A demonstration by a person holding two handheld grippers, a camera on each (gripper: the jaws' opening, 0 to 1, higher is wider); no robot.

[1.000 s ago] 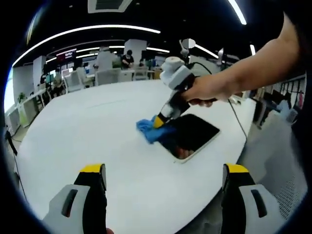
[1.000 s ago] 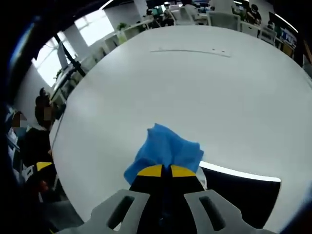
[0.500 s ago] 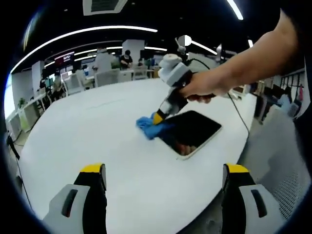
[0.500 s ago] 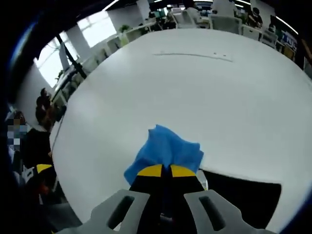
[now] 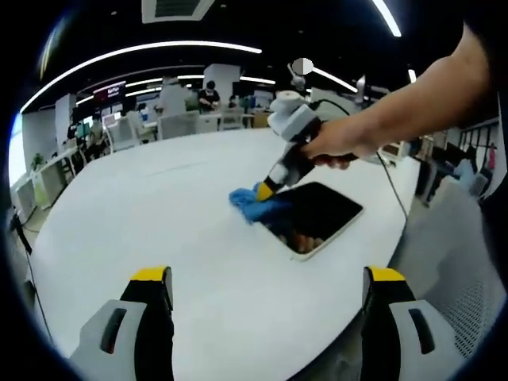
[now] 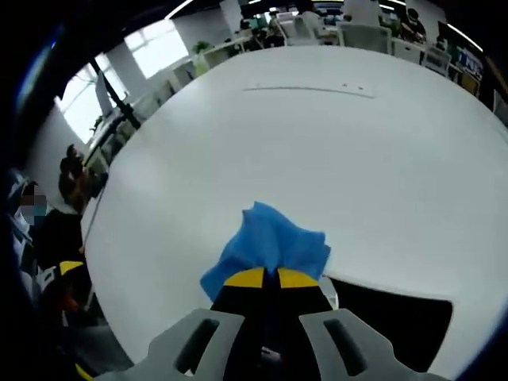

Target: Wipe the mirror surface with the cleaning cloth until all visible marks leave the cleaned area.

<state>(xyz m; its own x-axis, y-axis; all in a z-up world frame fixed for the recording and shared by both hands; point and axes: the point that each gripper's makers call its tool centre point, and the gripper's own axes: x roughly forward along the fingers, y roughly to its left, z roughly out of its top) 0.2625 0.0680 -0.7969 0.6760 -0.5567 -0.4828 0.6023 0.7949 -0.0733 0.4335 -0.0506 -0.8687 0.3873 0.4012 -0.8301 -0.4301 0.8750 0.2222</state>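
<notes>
A rectangular white-framed mirror (image 5: 320,214) lies flat near the right edge of the white table (image 5: 151,214); its glass looks dark, with a reddish reflection near the front. In the left gripper view a hand holds my right gripper (image 5: 263,192), shut on a blue cleaning cloth (image 5: 255,208) pressed to the mirror's left corner. My left gripper (image 5: 266,278) hovers open above the table's near edge, nothing between its yellow-tipped fingers (image 5: 151,278). In the right gripper view the right gripper (image 6: 268,278) pinches the cloth (image 6: 270,244) at the mirror (image 6: 389,317) corner.
The big white table (image 6: 317,135) stretches away with a thin seam line (image 6: 309,89) across it. Office desks, chairs and people (image 5: 208,95) stand behind it. A cable (image 5: 389,190) trails off the right side. A seated person (image 6: 48,230) is at the table's left.
The right gripper and cloth have slid slightly right and farther away along the mirror's left corner. My left gripper stays in place, open.
</notes>
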